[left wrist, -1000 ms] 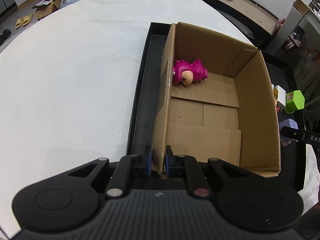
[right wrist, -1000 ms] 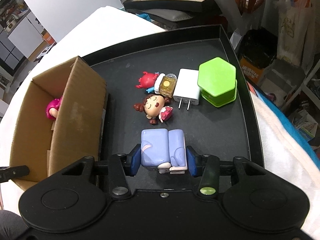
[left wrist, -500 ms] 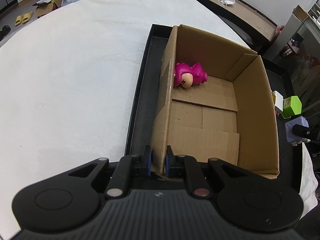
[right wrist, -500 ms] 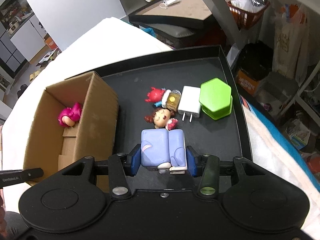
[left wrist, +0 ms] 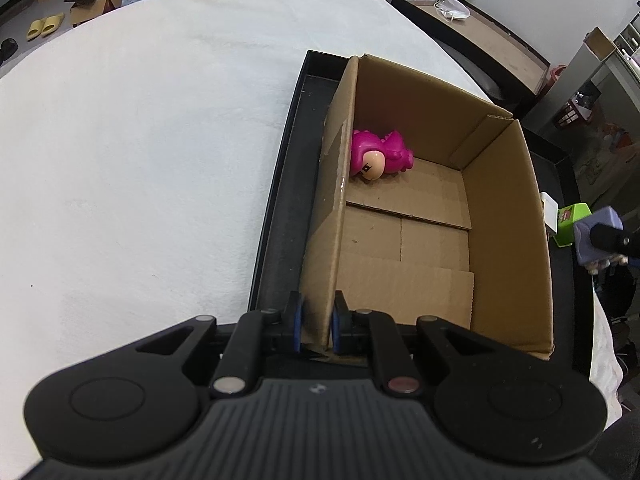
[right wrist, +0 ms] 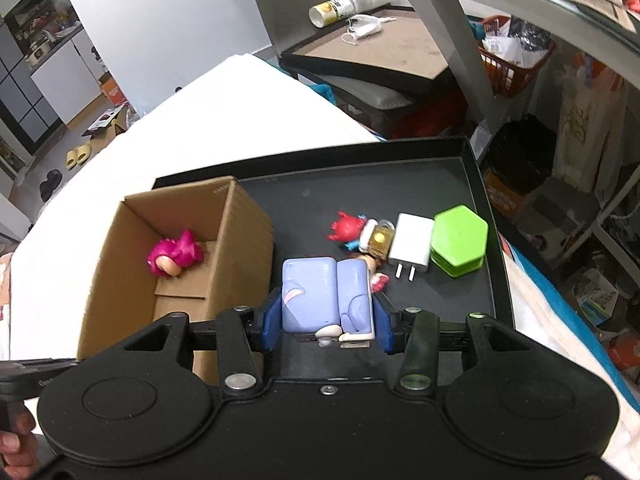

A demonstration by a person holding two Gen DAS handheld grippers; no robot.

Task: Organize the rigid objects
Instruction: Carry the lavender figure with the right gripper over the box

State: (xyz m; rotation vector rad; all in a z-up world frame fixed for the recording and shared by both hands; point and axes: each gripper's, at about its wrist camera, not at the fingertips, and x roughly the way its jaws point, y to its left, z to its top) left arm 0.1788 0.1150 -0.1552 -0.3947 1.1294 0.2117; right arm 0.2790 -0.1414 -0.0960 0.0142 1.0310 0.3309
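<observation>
Risking a snag on the box (right wrist: 224, 248) wall: right gripper (right wrist: 326, 320) clamps the blue toy (right wrist: 324, 292) aloft, left gripper (left wrist: 316, 320) pinches the near wall.

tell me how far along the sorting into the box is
Done: one pink figure lies in the cardboard box. In hand: the right tool grips a lavender block toy above the black tray, while the left tool pinches the box wall. Left on the tray: red figure, white charger, green hexagonal case, and a doll partly hidden behind the block.
</observation>
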